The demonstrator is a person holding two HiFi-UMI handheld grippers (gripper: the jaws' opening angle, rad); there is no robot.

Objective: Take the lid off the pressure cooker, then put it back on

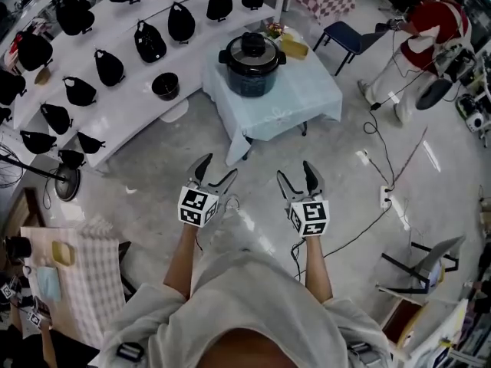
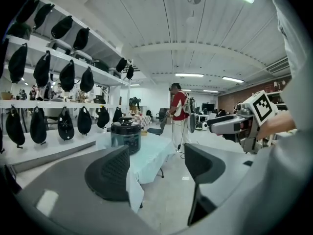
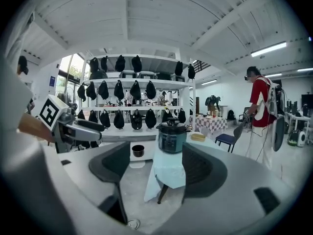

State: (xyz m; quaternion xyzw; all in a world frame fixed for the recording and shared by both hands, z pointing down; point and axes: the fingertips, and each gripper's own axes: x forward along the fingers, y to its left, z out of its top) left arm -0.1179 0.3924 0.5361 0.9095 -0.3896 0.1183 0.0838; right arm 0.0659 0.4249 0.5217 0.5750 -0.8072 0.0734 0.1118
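Note:
A dark pressure cooker (image 1: pixel 252 64) with its black lid (image 1: pixel 252 47) on stands on a small table under a pale blue cloth (image 1: pixel 307 94), well ahead of me. The cooker (image 2: pixel 125 135) shows far off in the left gripper view, and the cooker (image 3: pixel 171 136) also shows between the jaws of the right gripper view. My left gripper (image 1: pixel 213 176) and right gripper (image 1: pixel 298 179) are held side by side over the floor, short of the table. Both are open and empty.
A curved white shelf unit (image 1: pixel 123 106) with several black bags runs along the left. A black bowl (image 1: pixel 165 86) sits on it. A person in red (image 1: pixel 430 37) stands at the right by a blue chair (image 1: pixel 345 37). Cables (image 1: pixel 383 167) cross the floor.

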